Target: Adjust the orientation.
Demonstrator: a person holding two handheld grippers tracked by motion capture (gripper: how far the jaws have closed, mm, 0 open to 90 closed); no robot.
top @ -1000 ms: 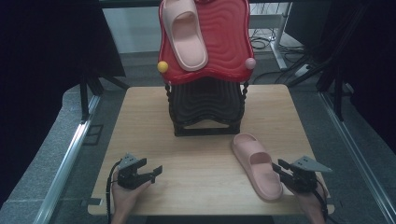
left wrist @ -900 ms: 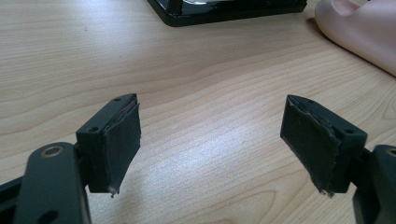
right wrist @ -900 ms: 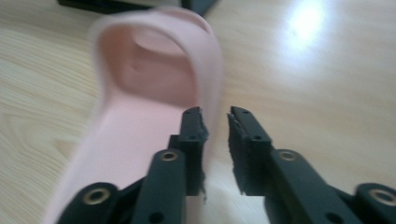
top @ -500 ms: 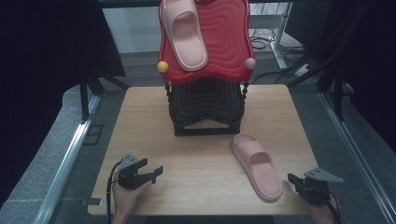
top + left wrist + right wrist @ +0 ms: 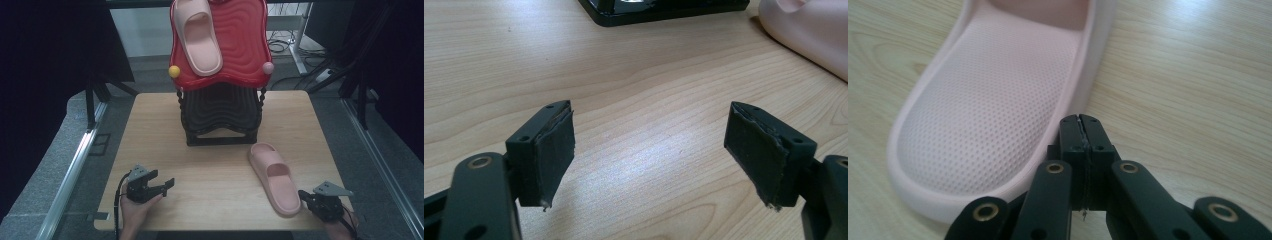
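Slippers are the business here, and one pink slipper (image 5: pixel 274 177) lies flat on the desk (image 5: pixel 215 165) toward its right front part, sole down and hollow side up.

At the left front corner the left claw (image 5: pixel 167 184) rests low over the wood in a hand (image 5: pixel 134 212). Seen in the left gripper view, its jaws stand wide apart with nothing but bare desk between the pads (image 5: pixel 555 150); the slipper's side (image 5: pixel 809 30) shows far off at the upper right of that view, well apart from it.

At the middle of the back edge stands a black rack (image 5: pixel 221 116) with a red tray (image 5: pixel 240 45) on top, and a second pink slipper (image 5: pixel 199 36) lies on that tray.

To the right, the loose slipper's long axis runs from near the rack's front right foot, where the strap end is, toward the desk's front right corner, where the heel end is. The right claw (image 5: pixel 302 195) sits just beside that heel, on its right side. In the right gripper view its jaws are pressed together with nothing between them, and the tip (image 5: pixel 1081 122) lies close against the outer wall of the slipper's heel rim (image 5: pixel 1068 125); whether it actually touches I cannot tell.

So the right hand is by far the nearer one. To take the slipper, those jaws would likely need to part and straddle the heel wall, which lies to the claw's left.
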